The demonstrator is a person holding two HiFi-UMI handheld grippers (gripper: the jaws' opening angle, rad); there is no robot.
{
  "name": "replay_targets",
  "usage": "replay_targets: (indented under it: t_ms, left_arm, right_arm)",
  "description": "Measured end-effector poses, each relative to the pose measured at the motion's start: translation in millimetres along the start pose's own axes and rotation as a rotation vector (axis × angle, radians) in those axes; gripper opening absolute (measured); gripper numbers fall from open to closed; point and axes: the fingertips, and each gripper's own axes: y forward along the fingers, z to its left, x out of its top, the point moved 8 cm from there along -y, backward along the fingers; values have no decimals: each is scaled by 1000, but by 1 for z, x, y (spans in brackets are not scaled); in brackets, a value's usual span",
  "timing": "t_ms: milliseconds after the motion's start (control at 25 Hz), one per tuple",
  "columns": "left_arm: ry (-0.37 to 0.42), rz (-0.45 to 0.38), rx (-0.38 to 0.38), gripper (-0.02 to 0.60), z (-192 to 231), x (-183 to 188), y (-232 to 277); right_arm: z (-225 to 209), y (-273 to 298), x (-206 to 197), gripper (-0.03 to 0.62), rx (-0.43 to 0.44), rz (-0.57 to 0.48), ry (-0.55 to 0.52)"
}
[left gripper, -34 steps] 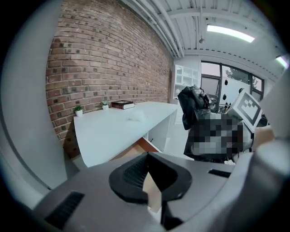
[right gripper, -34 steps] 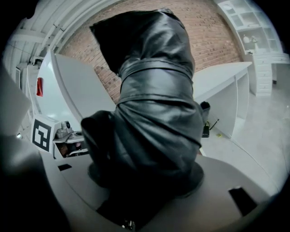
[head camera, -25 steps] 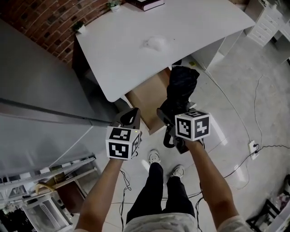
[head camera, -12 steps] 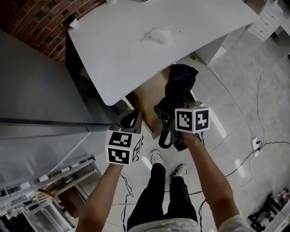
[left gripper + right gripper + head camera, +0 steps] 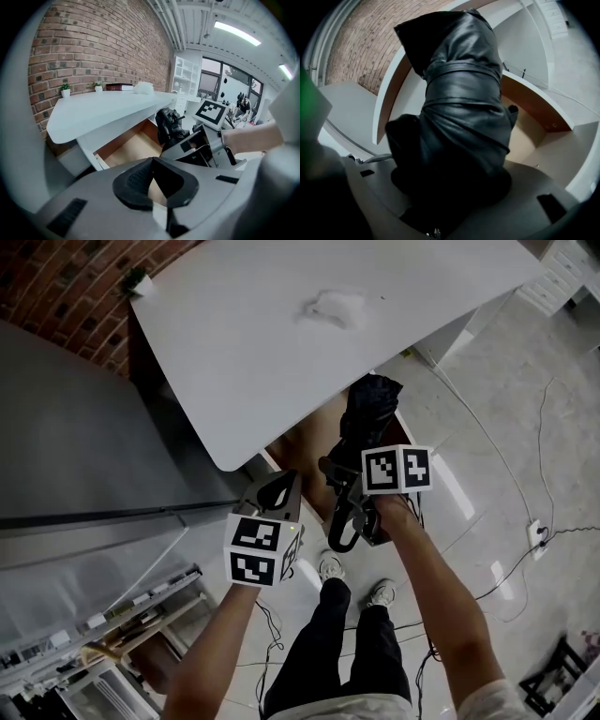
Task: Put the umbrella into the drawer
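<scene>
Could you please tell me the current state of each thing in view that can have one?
drawer: pulled open under the desk, nothing seen inside.
umbrella: folded and strapped shut, held in the right gripper, not yet in the drawer.
right gripper: shut on the umbrella.
left gripper: shut, empty.
book: closed, lying flat on the desk.

Left gripper [image 5: 278, 488] jaws together, right gripper [image 5: 341, 478] jaws clamped wide.
</scene>
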Motion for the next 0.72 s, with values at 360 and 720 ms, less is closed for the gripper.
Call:
replay_targets:
  t_ms: [360,720]
  left_arm:
    - [-17,24,-17,-2,17,-8,11]
    - [-9,36,-32,-2,30,-9,21]
  right_arm:
    - [-23,39,9,239,-59,101,60]
    - [-39,75,21,244,-38,144,177]
